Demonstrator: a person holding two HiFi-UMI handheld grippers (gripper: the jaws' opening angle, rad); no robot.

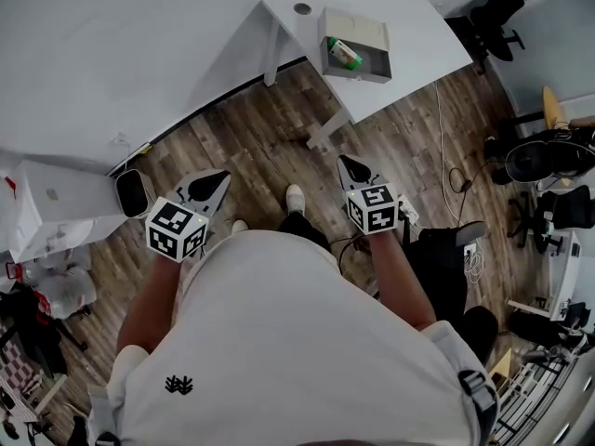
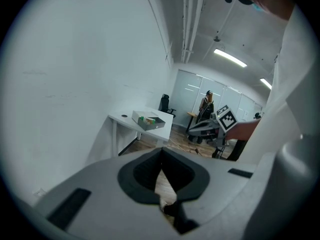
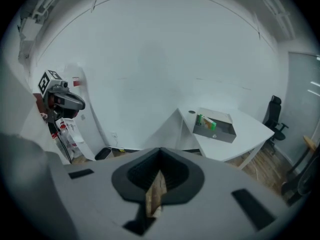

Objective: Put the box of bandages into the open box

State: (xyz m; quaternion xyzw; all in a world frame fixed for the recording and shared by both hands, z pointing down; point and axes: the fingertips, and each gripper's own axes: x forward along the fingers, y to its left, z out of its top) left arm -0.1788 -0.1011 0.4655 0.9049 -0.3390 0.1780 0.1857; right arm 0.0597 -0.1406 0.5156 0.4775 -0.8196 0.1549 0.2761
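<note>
The open box (image 1: 370,67) stands on a white table (image 1: 423,35) across the room, lid tilted back. A green and white box of bandages (image 1: 344,53) lies inside it, near its left wall. The left gripper view shows the open box (image 2: 154,125) far off, the right gripper view shows it (image 3: 220,133) with the bandage box (image 3: 205,122) in it. Both grippers are held close to the person's body, far from the table. My left gripper (image 1: 216,179) and right gripper (image 1: 351,165) are shut with nothing between the jaws.
Wooden floor lies between the person and the table. A black office chair (image 1: 497,12) stands behind the table, cables (image 1: 456,179) and more chairs to the right. A small black bin (image 1: 135,191) and clutter sit by the left wall.
</note>
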